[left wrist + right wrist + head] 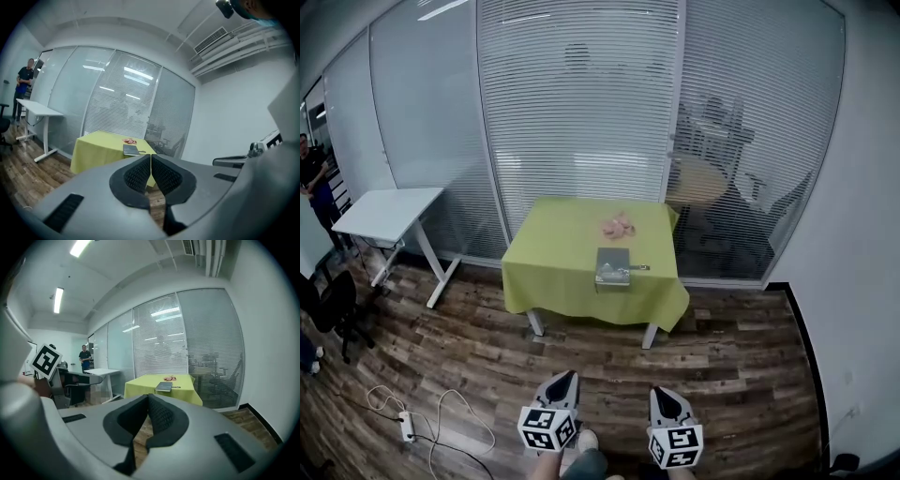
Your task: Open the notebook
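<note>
A glass-walled office with slatted blinds and a wood-plank floor; a table under a yellow-green cloth (553, 277) stands well ahead of both grippers. The flat grey rectangular notebook (613, 266) lies closed on it, far out of reach. The left gripper (566, 377) and right gripper (662, 393) have their jaws pressed together, empty. This looks like the approach; next, close in on the table, then part the jaws for the cover's edge

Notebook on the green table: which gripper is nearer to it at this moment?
Left, only slightly. Both hang far short of the table, over the floor: left gripper down-left of the notebook in the head view, right gripper down-right, a touch further back.
</note>
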Demonstrator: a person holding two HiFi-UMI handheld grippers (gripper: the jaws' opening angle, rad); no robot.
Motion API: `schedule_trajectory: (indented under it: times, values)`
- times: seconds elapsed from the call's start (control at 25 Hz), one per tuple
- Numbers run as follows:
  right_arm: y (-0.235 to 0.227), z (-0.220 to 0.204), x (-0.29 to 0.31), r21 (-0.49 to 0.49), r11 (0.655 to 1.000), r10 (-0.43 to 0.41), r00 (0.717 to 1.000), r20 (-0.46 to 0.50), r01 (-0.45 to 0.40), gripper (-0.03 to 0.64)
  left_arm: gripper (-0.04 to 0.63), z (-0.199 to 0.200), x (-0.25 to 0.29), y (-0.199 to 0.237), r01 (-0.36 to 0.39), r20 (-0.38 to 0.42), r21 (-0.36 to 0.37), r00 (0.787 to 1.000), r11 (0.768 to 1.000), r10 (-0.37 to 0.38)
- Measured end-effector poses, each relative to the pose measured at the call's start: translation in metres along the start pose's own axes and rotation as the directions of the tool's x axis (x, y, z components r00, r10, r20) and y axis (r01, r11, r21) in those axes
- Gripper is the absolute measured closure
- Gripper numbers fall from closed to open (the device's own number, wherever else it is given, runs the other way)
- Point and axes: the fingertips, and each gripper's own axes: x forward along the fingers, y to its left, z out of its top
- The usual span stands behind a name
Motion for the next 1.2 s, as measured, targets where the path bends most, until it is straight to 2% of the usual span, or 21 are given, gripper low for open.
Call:
schedule_trajectory:
  times: [0.16, 0.28, 0.4, 0.64, 0.92, 1.2]
  values:
    - [-0.010, 0.001, 0.018, -0.015, 1.000, -0.005, 1.000, 0.002, 0.005, 0.597, 0.560, 0.002, 0.023, 0.003, 0.013, 0.006, 0.004, 1.000, 1.000, -0.013]
    - [-0.022, -0.001, 0.040, -0.011, 1.000, -0.007, 1.000, -0.020, 0.007, 0.566, 0.549, 0.002, 0.048, 0.010, 0.010, -0.004, 0.004, 1.000, 1.000, -0.010]
    - [-0.038, -0.004, 0.071, -0.002, 1.000, -0.010, 0.999, -0.035, 0.010, 0.542, 0.500, -0.001, 0.081, 0.023, 0.009, -0.026, 0.015, 1.000, 1.000, -0.009]
    - [-0.063, 0.000, 0.164, 0.004, 1.000, -0.004, 0.996, -0.092, 0.004, 0.535, 0.500, 0.010, 0.166, 0.066, 0.029, -0.068, 0.014, 0.997, 0.999, -0.028]
    - [-0.104, 0.026, 0.281, 0.000, 0.999, -0.042, 0.990, -0.136, 0.043, 0.534, 0.500, 0.034, 0.281, 0.117, 0.072, -0.126, 0.064, 0.990, 0.995, -0.063]
    - [-0.127, 0.035, 0.364, 0.015, 0.997, -0.069, 0.983, -0.169, 0.073, 0.534, 0.500, 0.045, 0.362, 0.152, 0.126, -0.184, 0.127, 0.978, 0.984, -0.101]
